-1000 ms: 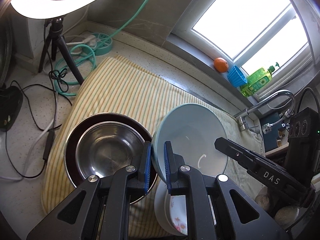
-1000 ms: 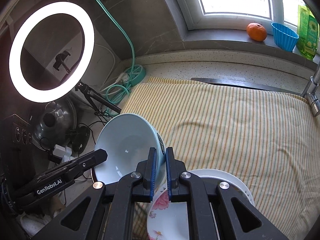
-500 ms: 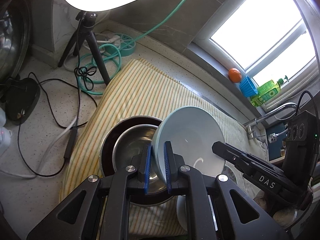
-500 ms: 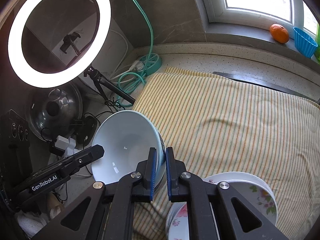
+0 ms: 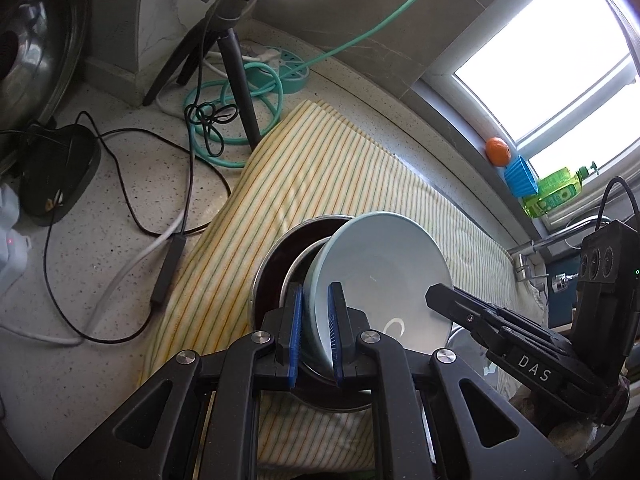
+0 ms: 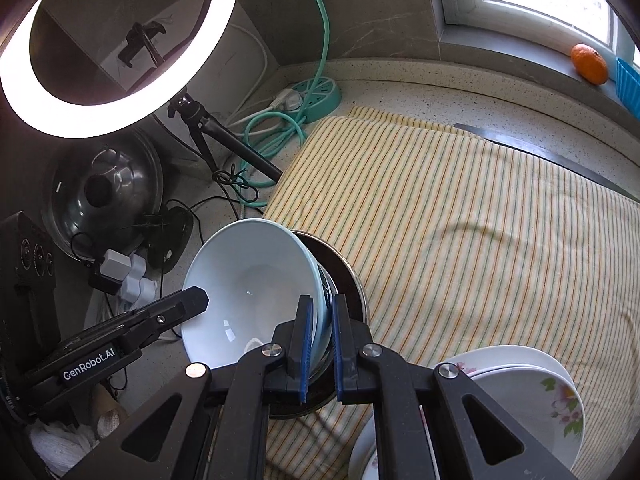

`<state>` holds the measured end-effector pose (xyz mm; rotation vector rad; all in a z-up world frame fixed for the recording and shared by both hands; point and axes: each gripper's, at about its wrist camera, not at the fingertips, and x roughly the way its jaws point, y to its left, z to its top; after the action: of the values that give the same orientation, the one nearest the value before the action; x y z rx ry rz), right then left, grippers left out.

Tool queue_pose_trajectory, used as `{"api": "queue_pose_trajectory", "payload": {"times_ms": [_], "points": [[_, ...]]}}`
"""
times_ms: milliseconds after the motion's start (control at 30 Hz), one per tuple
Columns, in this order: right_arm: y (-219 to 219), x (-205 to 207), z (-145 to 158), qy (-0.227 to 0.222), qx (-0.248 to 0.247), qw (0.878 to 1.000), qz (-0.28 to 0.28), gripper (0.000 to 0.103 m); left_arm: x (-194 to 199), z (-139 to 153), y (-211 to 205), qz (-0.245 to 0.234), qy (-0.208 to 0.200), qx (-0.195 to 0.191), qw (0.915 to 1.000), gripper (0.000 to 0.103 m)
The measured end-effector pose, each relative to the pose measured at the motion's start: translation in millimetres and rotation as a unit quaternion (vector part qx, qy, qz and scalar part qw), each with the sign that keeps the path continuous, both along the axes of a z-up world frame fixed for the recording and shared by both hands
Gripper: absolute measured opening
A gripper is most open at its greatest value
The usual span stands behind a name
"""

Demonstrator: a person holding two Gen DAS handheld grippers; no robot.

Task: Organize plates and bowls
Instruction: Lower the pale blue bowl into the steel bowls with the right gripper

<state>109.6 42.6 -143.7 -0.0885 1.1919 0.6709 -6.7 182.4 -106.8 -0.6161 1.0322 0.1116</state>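
Both grippers are clamped on opposite rims of the pale blue bowl point(image 5: 380, 276): the left gripper point(image 5: 316, 334) and the right gripper point(image 6: 320, 344). Directly beneath it sit the nested steel bowls point(image 5: 276, 280) on the striped cloth point(image 6: 460, 220); flowered plates point(image 6: 532, 396) lie right of the right gripper, ring-light tripod point(image 5: 236, 60) and cables ahead

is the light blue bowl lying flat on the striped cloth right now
No: the light blue bowl is tilted, clamped at its rim by the right gripper and the left gripper, above the steel bowls.
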Motion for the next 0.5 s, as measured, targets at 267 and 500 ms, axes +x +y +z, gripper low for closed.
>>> {"api": "queue_pose_trajectory", "payload": {"times_ms": [267, 500], "points": [[2.7, 1.4, -14.8, 0.016, -0.009, 1.000, -0.001, 0.008, 1.0, -6.1, 2.2, 0.000, 0.009, 0.000, 1.0000, 0.011], [4.5, 0.3, -17.1, 0.015, -0.013, 1.000, 0.003, 0.008, 2.0, -10.2, 3.5, 0.000, 0.015, 0.001, 0.9999, 0.011]]}}
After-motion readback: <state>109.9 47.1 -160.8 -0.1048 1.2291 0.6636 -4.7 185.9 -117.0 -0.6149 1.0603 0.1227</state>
